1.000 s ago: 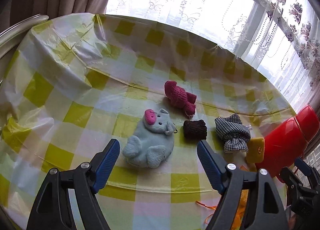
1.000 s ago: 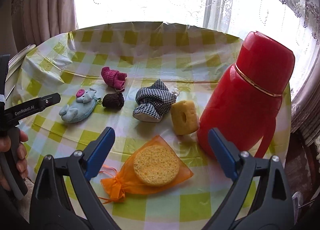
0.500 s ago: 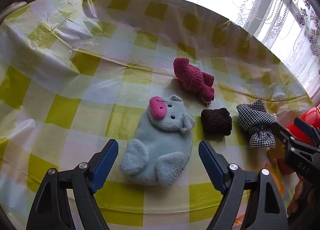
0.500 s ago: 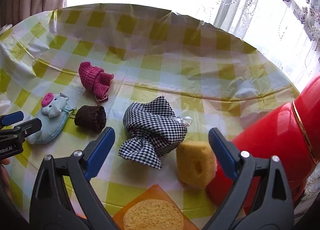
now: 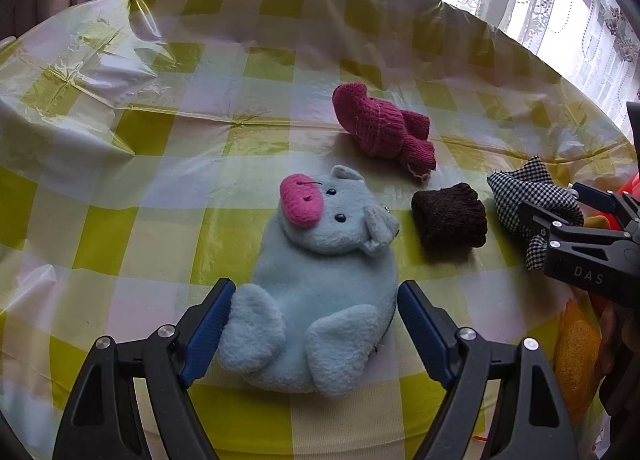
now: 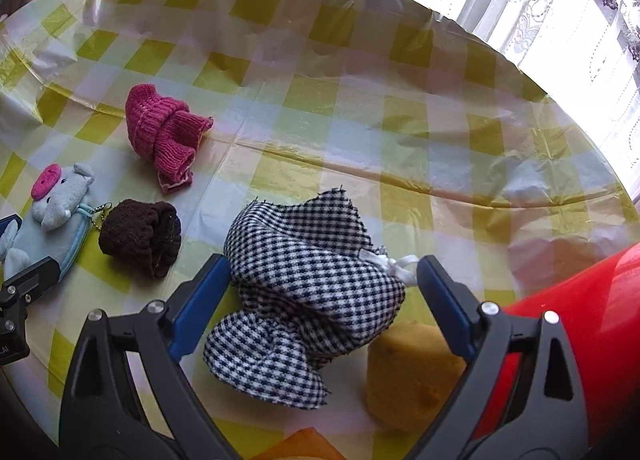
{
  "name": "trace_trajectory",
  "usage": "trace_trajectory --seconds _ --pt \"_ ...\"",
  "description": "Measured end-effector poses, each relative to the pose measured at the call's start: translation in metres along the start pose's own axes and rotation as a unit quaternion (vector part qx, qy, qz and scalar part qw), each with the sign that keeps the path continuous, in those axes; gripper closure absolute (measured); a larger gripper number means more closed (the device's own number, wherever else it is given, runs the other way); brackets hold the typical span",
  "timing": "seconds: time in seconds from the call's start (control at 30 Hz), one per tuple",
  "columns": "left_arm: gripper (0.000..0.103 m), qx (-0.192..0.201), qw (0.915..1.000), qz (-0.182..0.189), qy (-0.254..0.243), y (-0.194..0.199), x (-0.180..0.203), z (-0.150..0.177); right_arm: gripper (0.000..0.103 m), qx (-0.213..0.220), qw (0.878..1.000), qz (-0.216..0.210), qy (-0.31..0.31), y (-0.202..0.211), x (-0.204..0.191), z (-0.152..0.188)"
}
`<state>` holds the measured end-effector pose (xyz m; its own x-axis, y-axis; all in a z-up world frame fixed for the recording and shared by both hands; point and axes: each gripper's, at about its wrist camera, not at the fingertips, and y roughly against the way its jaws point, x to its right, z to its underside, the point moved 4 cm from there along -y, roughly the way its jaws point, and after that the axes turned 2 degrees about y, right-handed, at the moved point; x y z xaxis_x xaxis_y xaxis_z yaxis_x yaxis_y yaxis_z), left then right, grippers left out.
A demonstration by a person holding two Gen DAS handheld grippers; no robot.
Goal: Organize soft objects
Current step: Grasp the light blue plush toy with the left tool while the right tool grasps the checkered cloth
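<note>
A light blue plush animal pouch [image 5: 320, 260] with a pink snout lies on the checked tablecloth [image 5: 160, 139]. My left gripper [image 5: 315, 286] stands open, one finger on each side of the pouch's lower body. A black-and-white checked cloth pouch [image 6: 312, 284] lies between the open fingers of my right gripper [image 6: 323, 262]. A pink knitted piece [image 5: 380, 127] [image 6: 164, 131] and a dark brown knitted piece [image 5: 450, 215] [image 6: 140, 236] lie between and behind the two pouches. Neither gripper's pads squeeze anything.
A yellow sponge block [image 6: 408, 376] sits just right of the checked pouch, against a tall red flask [image 6: 580, 320]. An orange mesh bag [image 5: 576, 356] with a round sponge lies near the front right. Lace curtains hang behind the round table's far edge.
Both grippers came down and forward. The left now straddles the blue plush pouch, which was ahead of it before. The right moved left from the orange bag onto the checked pouch.
</note>
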<state>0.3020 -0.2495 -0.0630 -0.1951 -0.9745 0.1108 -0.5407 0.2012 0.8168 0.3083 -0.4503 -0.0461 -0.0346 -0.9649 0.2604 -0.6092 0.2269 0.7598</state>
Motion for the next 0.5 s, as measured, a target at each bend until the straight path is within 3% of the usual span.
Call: trace_trajectory --seconds 0.13,0.3,0.43,0.5 --pt "0.02 -0.005 1.0 0.0 -0.001 -0.004 -0.001 0.001 0.008 -0.002 1.0 -0.004 0.012 -0.009 -0.007 0.0" --pt "0.028 -0.004 0.9998 0.0 -0.017 -0.007 0.004 0.0 0.033 -0.007 1.0 -0.026 0.016 -0.015 -0.012 0.003" --pt "0.049 0.001 0.9997 0.007 -0.022 -0.004 0.005 0.0 0.056 -0.002 0.999 -0.039 0.027 -0.011 -0.02 0.004" --pt "0.052 0.0 0.9998 0.017 -0.013 -0.002 0.003 0.0 0.064 0.006 0.999 -0.047 0.021 -0.004 -0.019 0.003"
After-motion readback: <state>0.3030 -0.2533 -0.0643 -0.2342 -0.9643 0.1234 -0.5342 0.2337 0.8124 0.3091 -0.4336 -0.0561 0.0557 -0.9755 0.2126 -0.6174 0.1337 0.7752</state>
